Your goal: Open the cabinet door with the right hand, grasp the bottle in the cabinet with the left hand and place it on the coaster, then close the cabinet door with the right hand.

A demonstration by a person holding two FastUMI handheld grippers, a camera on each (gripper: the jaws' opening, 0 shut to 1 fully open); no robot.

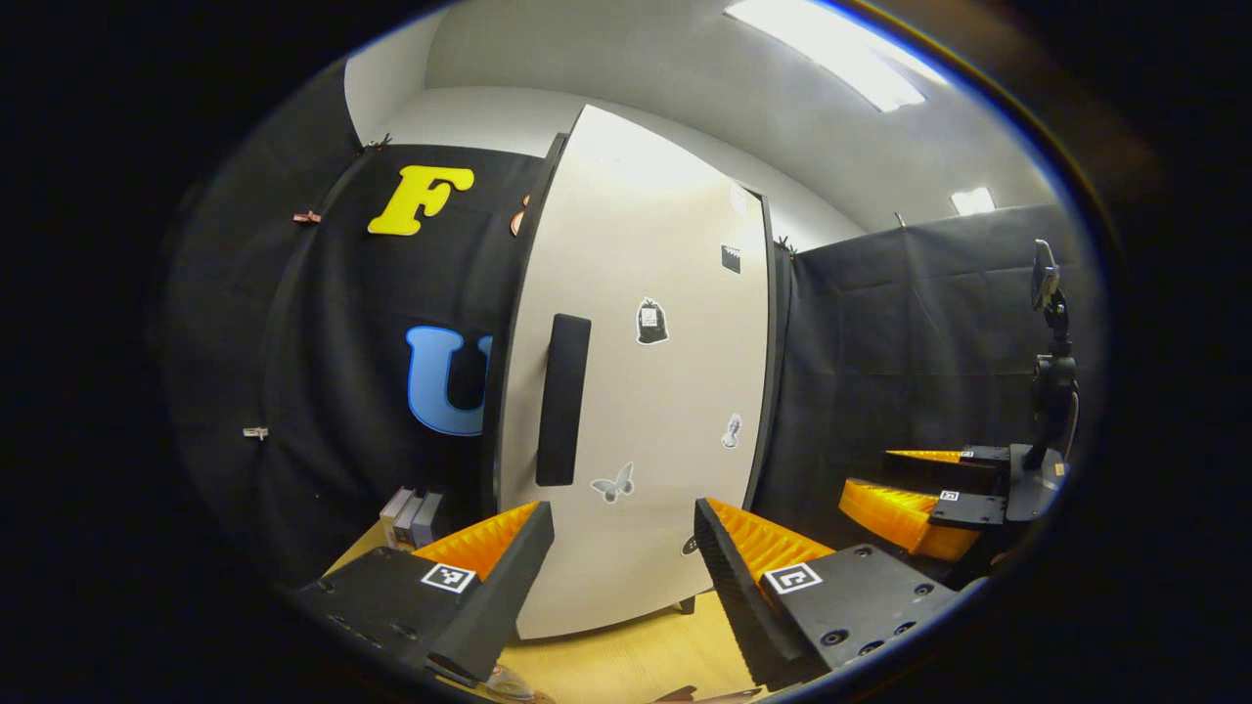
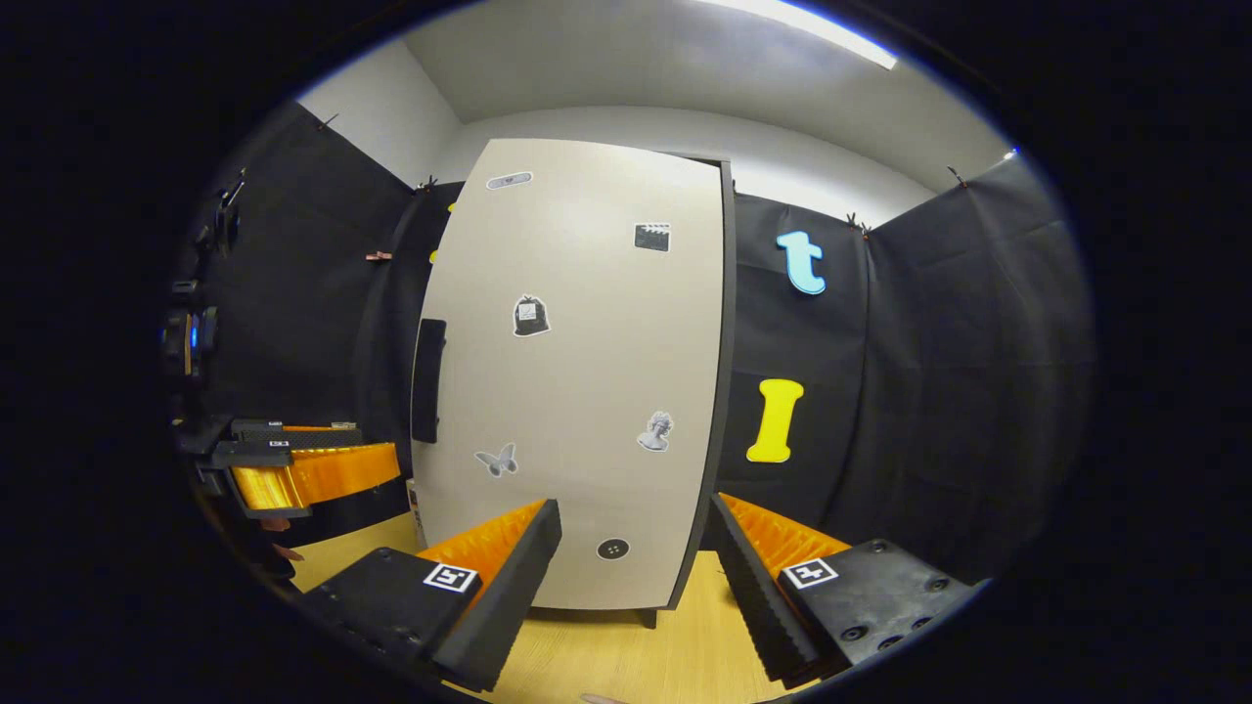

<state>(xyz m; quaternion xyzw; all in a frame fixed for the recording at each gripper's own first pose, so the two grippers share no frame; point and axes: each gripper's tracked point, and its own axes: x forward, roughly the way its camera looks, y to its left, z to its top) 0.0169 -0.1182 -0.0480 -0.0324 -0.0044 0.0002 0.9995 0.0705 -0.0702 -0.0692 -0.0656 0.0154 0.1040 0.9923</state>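
While empty, both grippers (image 1: 624, 548) (image 2: 634, 548) gape wide.

Shut cabinet door (image 2: 577, 372) blocks the cabinet interior

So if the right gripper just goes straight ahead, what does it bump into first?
Most likely the closed cabinet door. The open right gripper points at the door's lower part, near a small dark round sticker; nothing shows in between, though depth is unclear.
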